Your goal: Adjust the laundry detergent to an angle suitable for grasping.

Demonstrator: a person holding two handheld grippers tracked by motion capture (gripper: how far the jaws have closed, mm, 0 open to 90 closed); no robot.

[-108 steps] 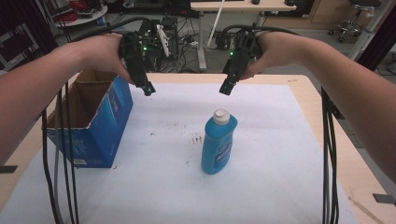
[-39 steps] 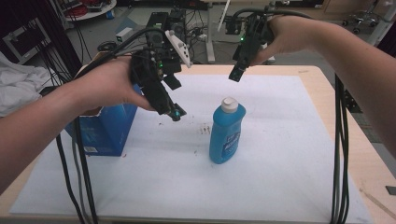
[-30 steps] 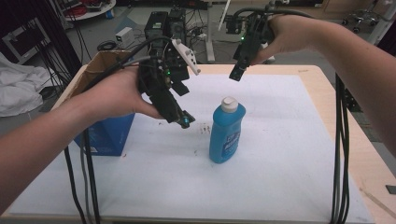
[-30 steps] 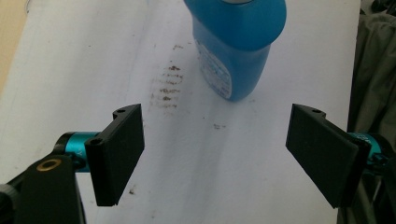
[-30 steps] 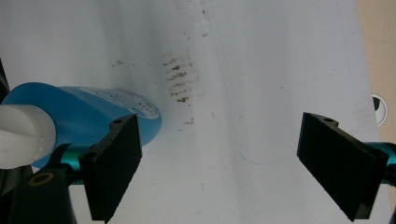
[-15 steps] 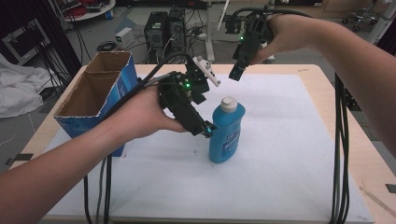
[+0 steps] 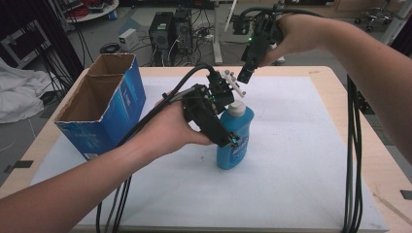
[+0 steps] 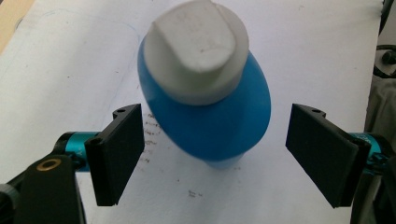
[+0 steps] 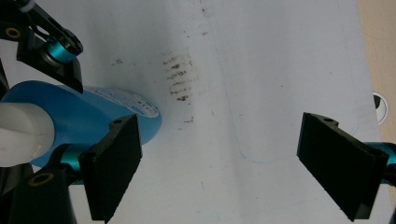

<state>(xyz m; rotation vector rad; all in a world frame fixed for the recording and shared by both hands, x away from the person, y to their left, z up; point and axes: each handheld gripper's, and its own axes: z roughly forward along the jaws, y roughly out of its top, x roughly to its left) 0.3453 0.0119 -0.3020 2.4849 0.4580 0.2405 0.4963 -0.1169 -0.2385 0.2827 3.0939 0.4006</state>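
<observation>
A blue bottle with a white cap stands upright near the middle of the white sheet. My left gripper is open and reaches in from the bottle's left. In the left gripper view the jaws stand on either side of the bottle with gaps on both sides, and my left gripper looks down on its cap. My right gripper hovers above and behind the bottle, open, with nothing between its jaws. In its view the bottle lies at the left.
An open-topped blue cardboard box stands at the table's left side. The white sheet covers most of the wooden table and carries dark smudges. Black cables hang from both grippers.
My left gripper has swung from beside the box rightward and down to the bottle, and its jaws now flank it. The right gripper has stayed hovering at the back.
</observation>
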